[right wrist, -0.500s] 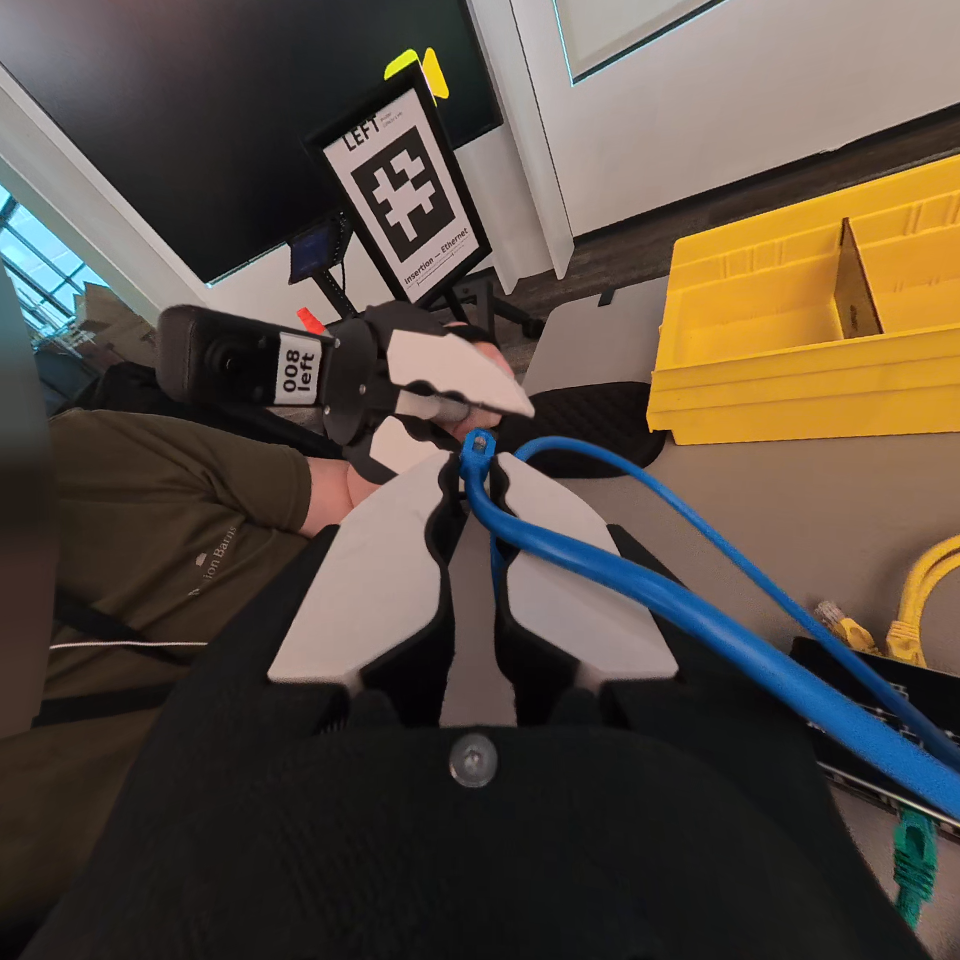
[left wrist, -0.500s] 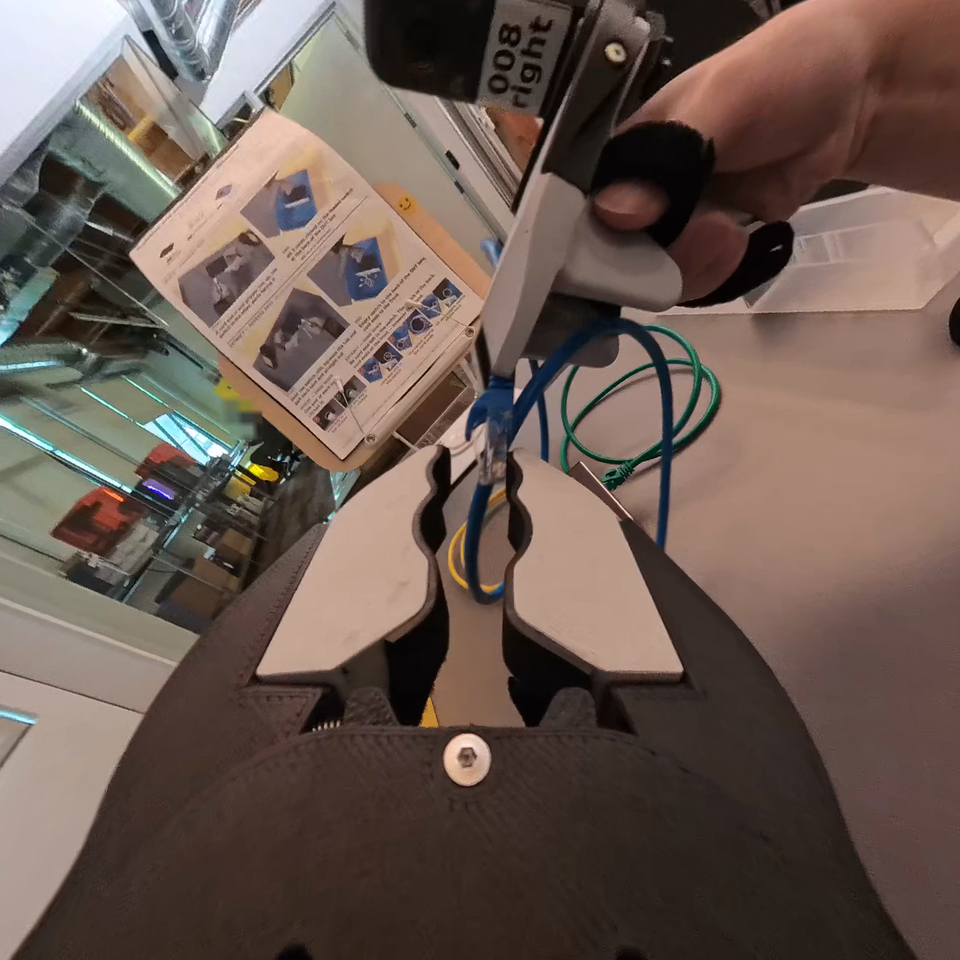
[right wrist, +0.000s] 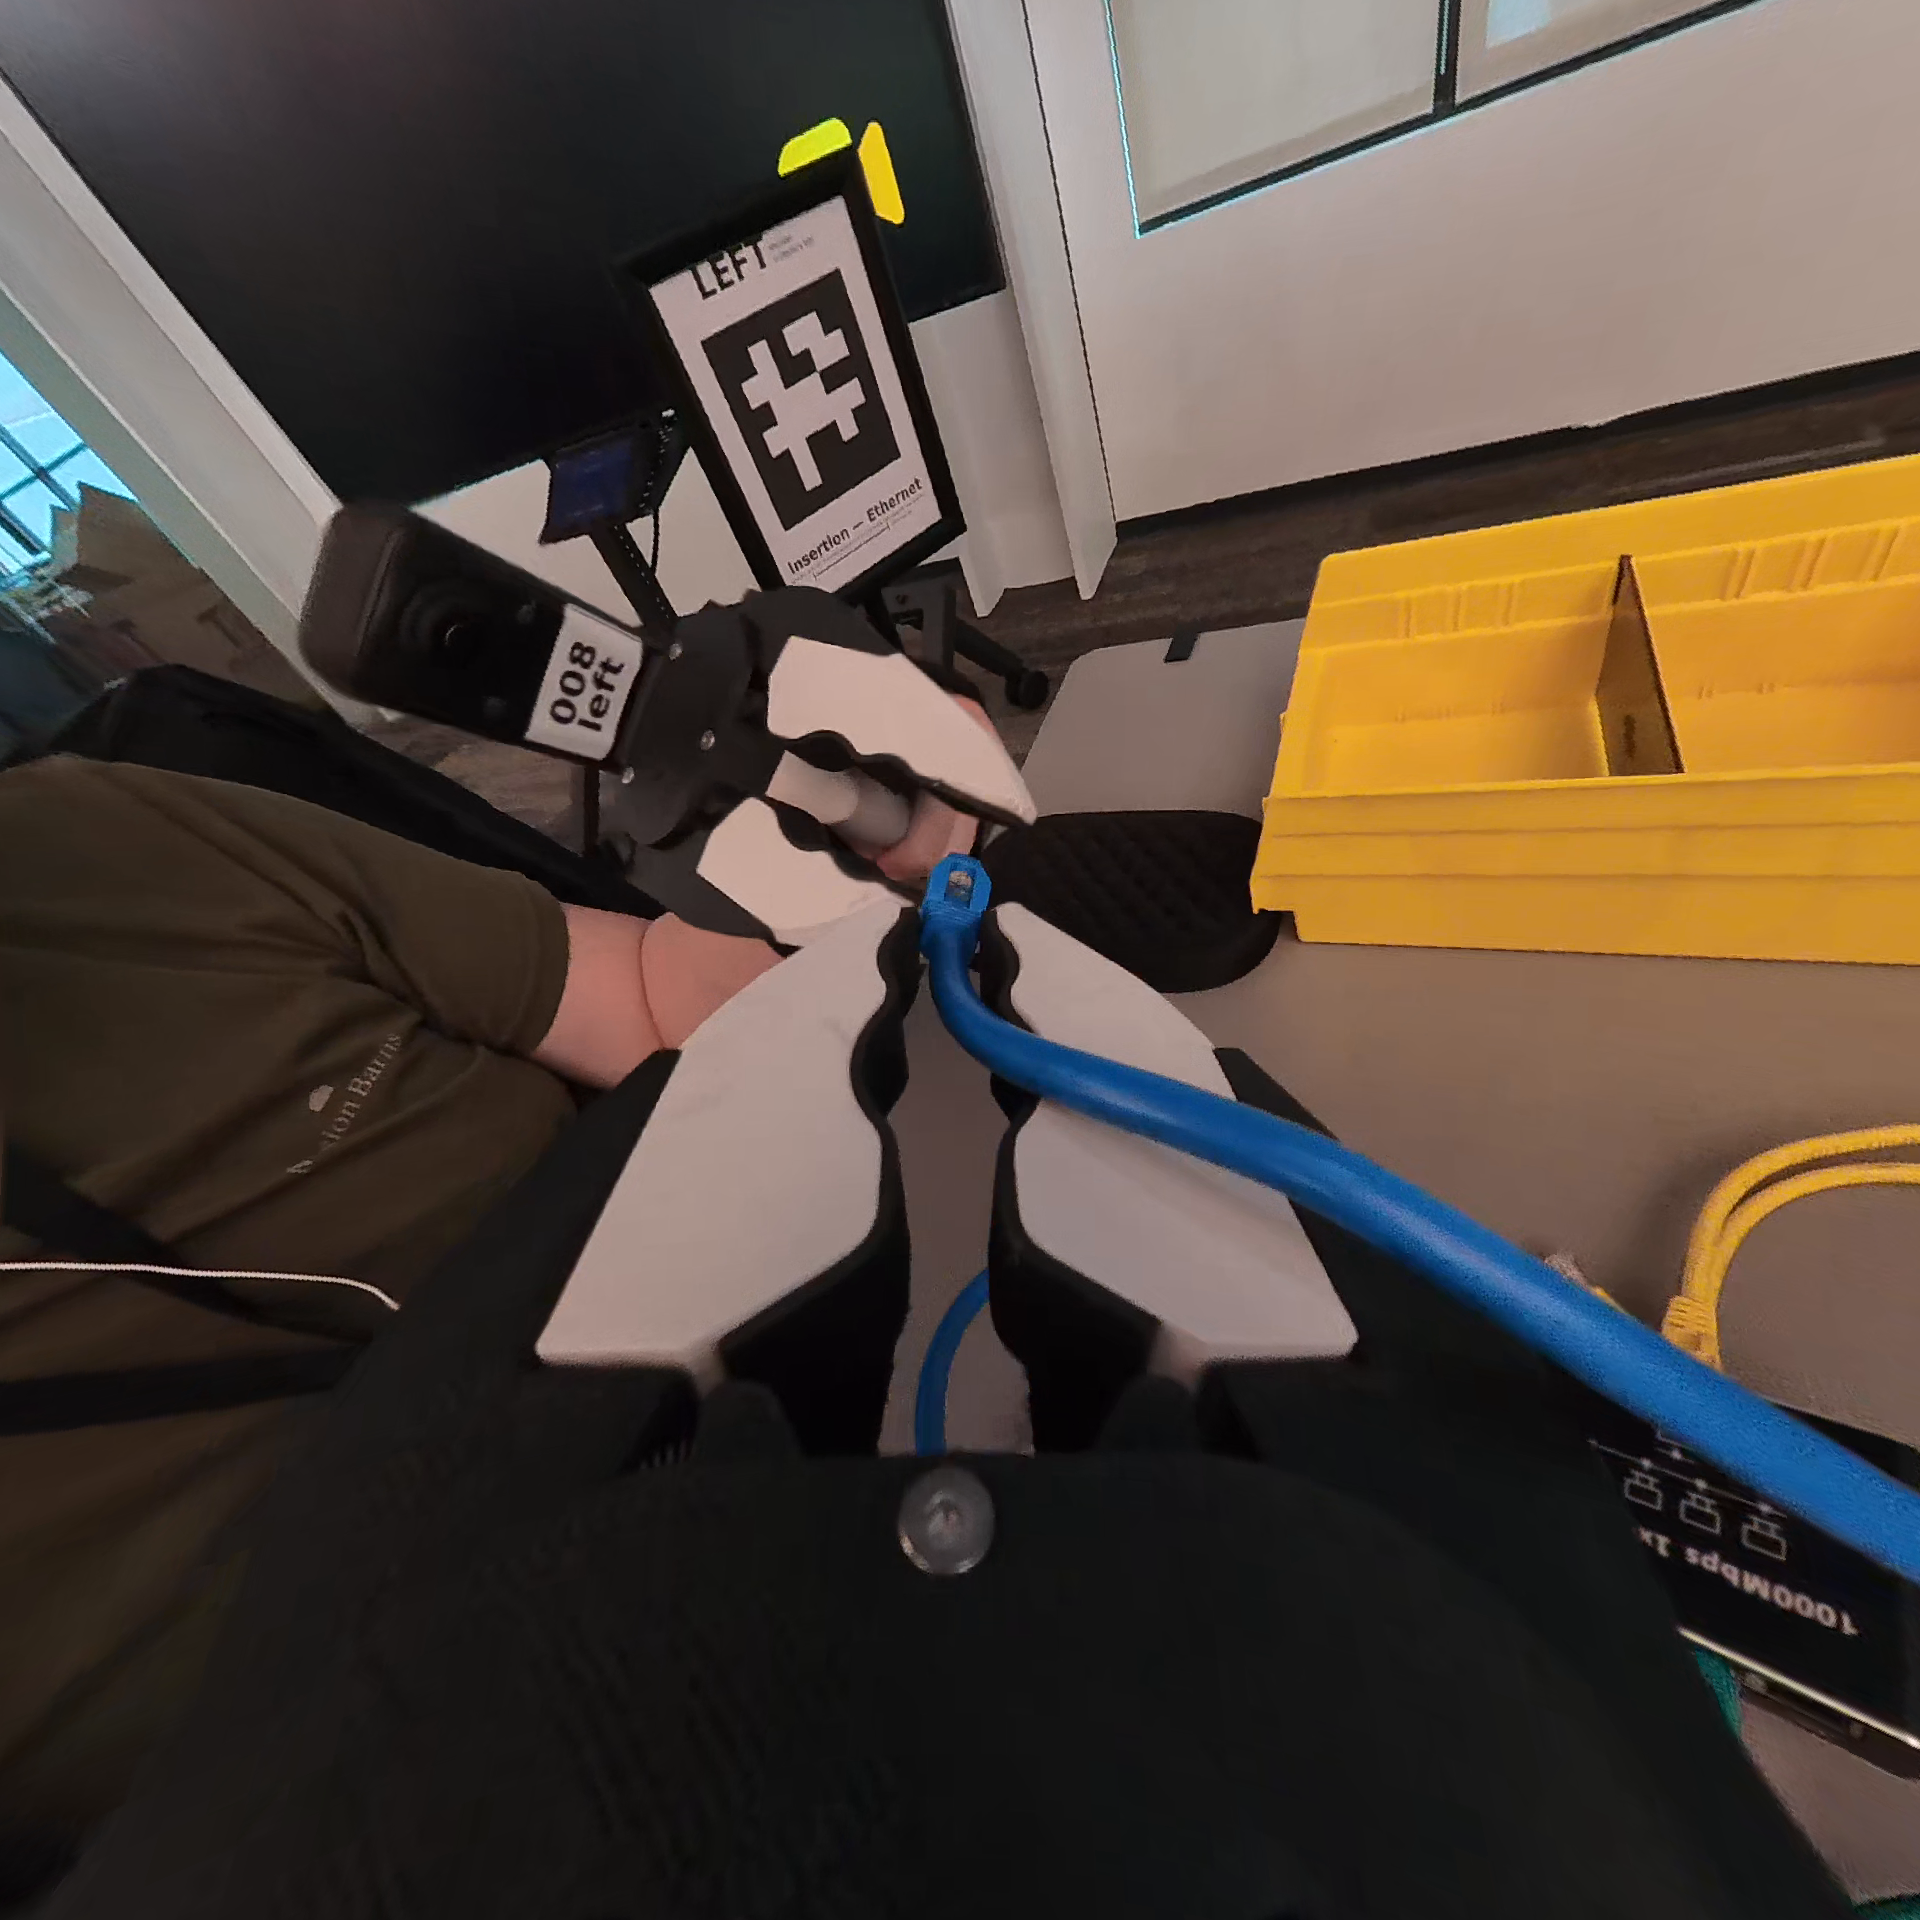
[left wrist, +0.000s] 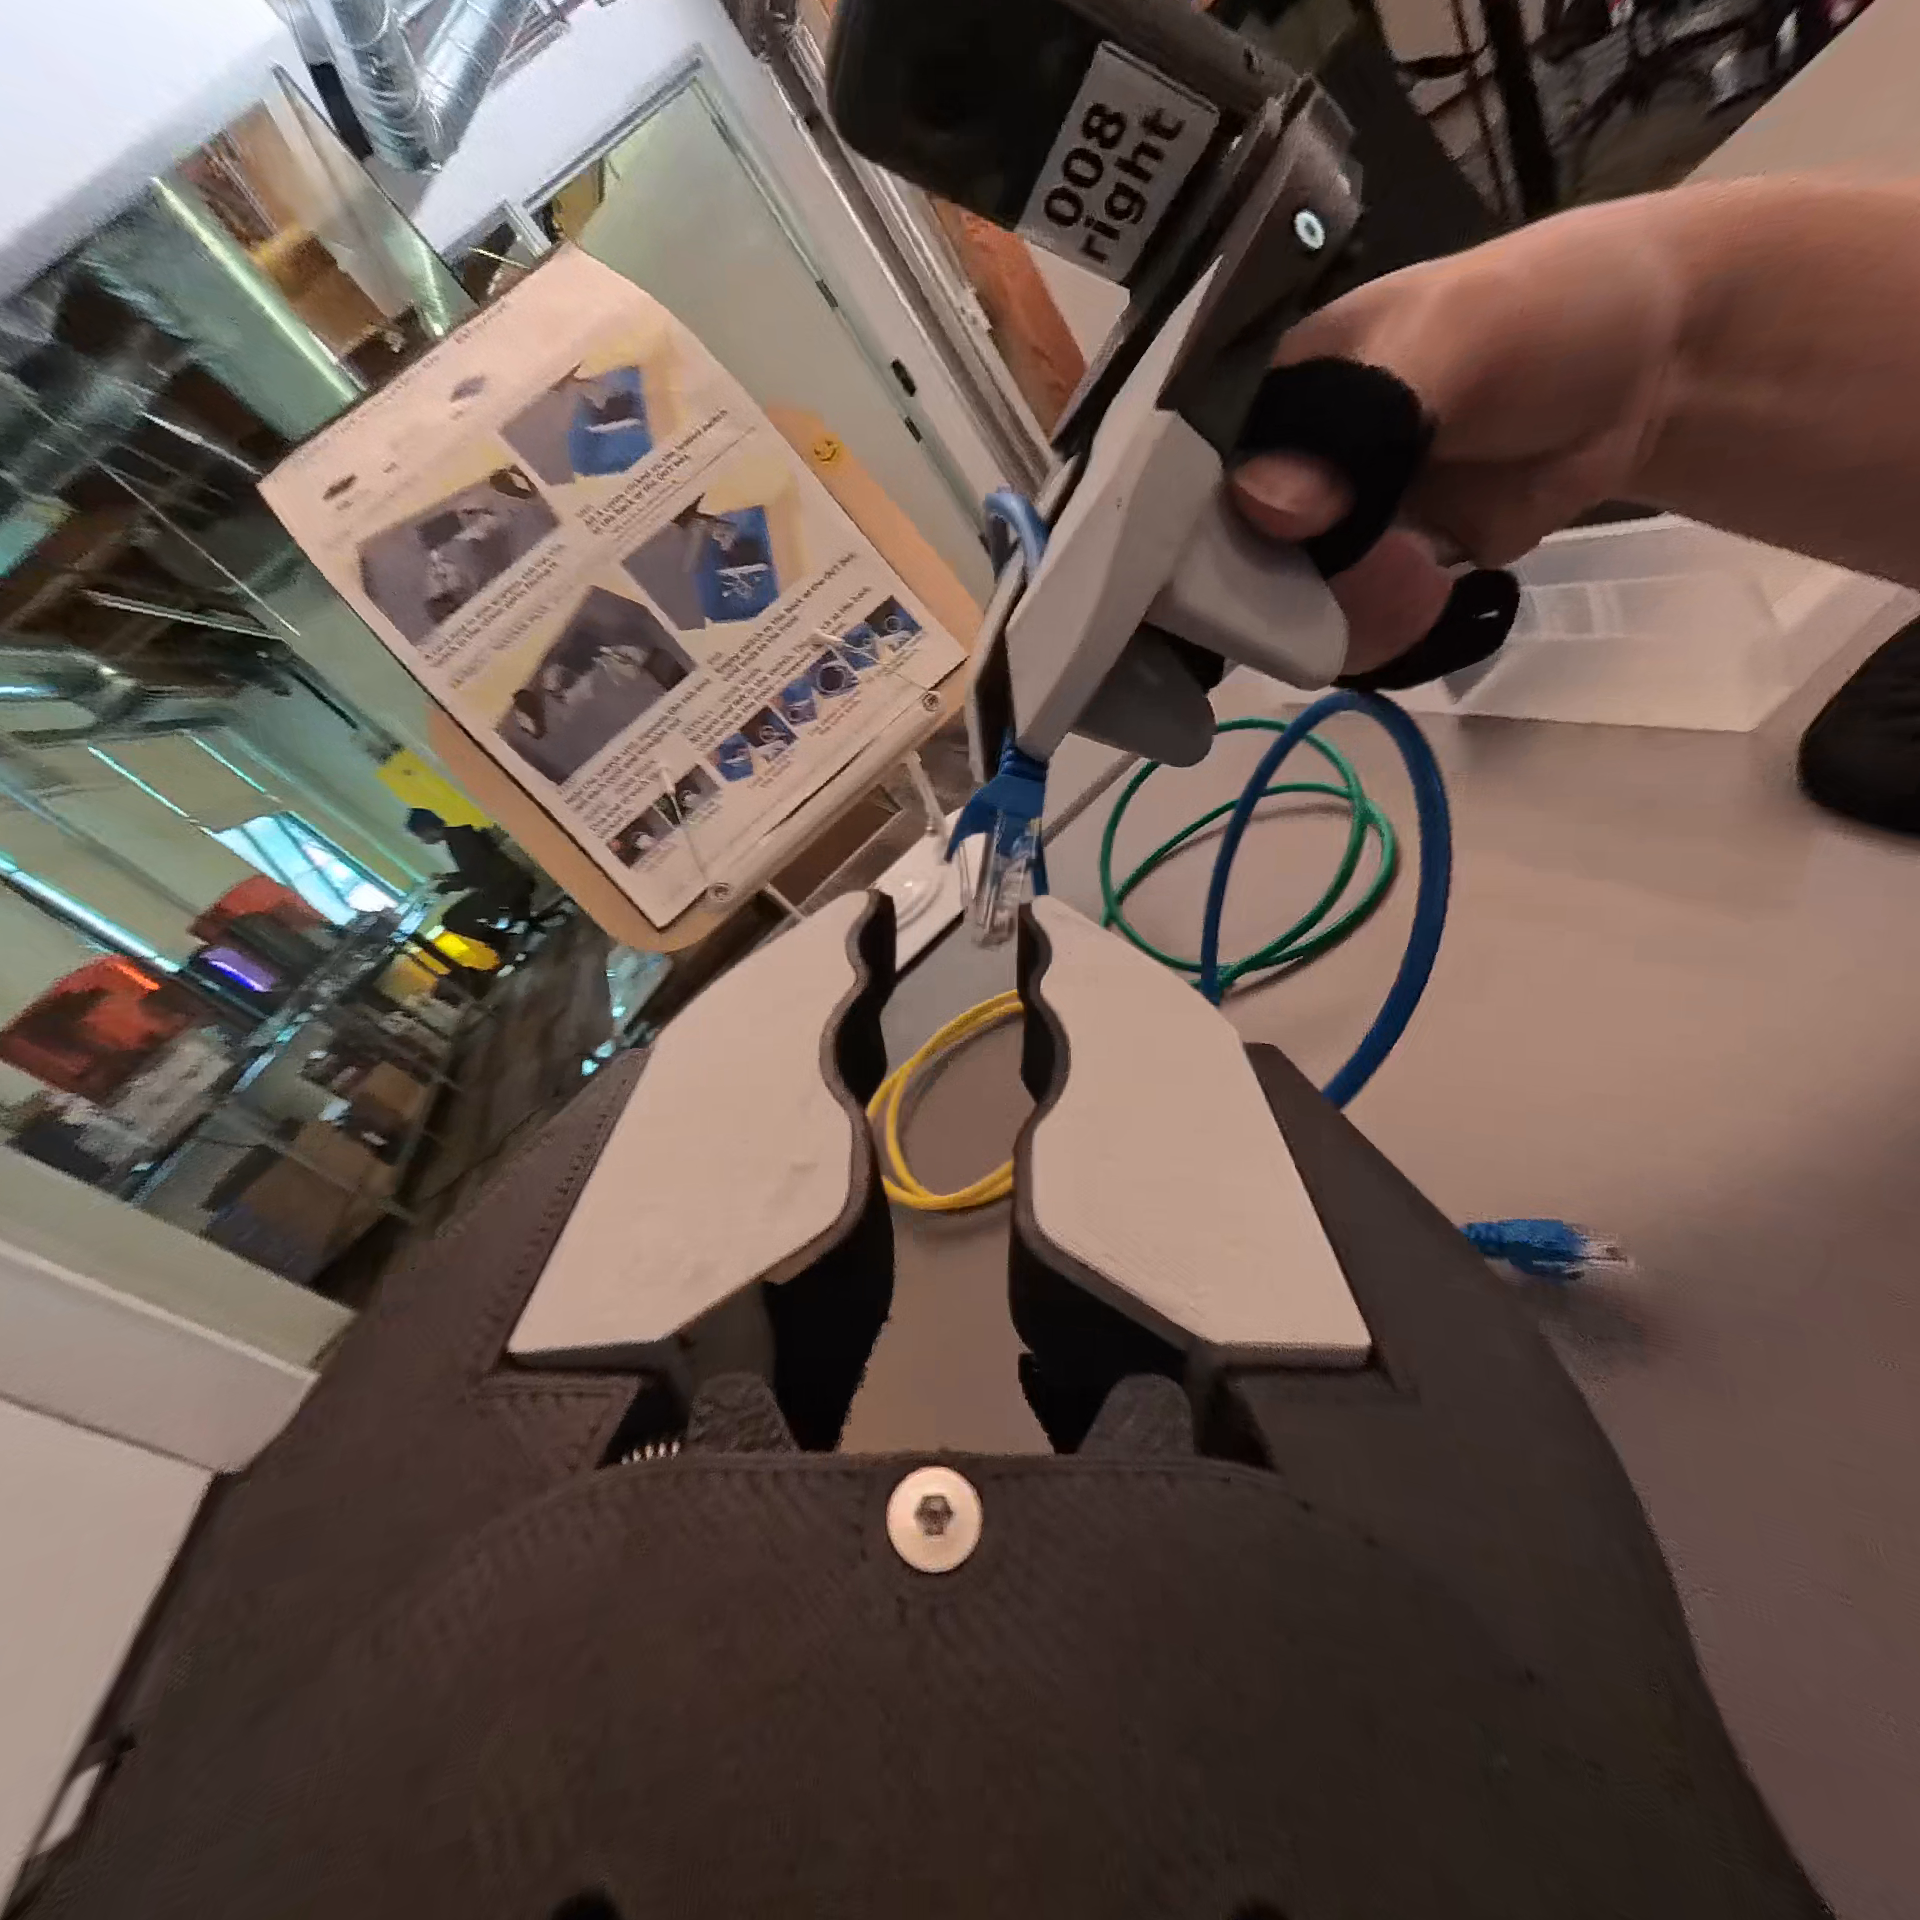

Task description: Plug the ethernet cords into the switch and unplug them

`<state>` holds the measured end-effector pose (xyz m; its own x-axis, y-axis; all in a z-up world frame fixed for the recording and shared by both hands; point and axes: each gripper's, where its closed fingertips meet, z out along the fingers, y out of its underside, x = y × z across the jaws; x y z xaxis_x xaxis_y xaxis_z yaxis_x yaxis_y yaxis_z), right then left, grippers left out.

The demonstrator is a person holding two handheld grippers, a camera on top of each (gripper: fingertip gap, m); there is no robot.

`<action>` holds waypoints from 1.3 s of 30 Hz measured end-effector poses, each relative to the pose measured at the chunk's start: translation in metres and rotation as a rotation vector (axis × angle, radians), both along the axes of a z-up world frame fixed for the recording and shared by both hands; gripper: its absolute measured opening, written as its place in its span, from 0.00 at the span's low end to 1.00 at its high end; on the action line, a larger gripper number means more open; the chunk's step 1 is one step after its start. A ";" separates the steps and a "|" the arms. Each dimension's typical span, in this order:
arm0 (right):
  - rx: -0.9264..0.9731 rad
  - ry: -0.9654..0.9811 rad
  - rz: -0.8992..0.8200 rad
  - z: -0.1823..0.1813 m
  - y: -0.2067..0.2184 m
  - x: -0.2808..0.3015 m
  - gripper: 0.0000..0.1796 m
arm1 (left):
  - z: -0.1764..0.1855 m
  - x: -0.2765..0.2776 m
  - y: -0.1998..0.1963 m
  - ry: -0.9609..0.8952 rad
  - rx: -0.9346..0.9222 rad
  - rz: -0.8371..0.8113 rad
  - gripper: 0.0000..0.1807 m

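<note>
My right gripper (right wrist: 951,930) is shut on the blue ethernet cord (right wrist: 1195,1122) just behind its plug (right wrist: 956,891), which sticks out past the fingertips. In the left wrist view the right gripper (left wrist: 1010,753) holds that plug (left wrist: 997,847) pointing down, just above my left gripper (left wrist: 951,935). The left gripper is open and empty, and it also shows in the right wrist view (right wrist: 940,847). The blue cord loops over the table (left wrist: 1425,831), and its other plug (left wrist: 1538,1247) lies loose. The black switch (right wrist: 1766,1548) sits at the lower right, partly hidden.
A green cord coil (left wrist: 1247,821) and a yellow cord (left wrist: 925,1127) lie on the grey table. A yellow cord end (right wrist: 1756,1205) lies by the switch. A yellow bin (right wrist: 1558,831) and a black pad (right wrist: 1132,894) lie beyond. An instruction sheet (left wrist: 623,623) stands at the back. Only a small space, under 4 cm, lies between the two pairs of fingers.
My left gripper has opened and let go of the blue plug, and has drawn back a little. My right gripper still holds the cord, with the plug now hanging free.
</note>
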<state>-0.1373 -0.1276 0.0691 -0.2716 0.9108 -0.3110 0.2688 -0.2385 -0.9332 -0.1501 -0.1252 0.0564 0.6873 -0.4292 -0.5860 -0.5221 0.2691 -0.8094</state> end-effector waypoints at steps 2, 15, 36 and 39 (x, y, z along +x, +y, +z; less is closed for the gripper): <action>0.006 0.000 0.001 -0.001 -0.002 -0.002 0.06 | -0.001 0.004 -0.001 0.034 0.021 0.000 0.08; -0.094 -0.069 0.031 -0.010 -0.004 -0.002 0.06 | -0.006 0.002 -0.003 0.263 0.122 0.044 0.05; -0.118 -0.119 0.018 -0.017 -0.002 -0.004 0.06 | -0.013 0.000 0.000 0.254 0.125 0.051 0.05; -0.076 -0.126 -0.010 -0.012 0.003 0.005 0.06 | -0.001 -0.011 0.008 0.015 0.033 0.079 0.29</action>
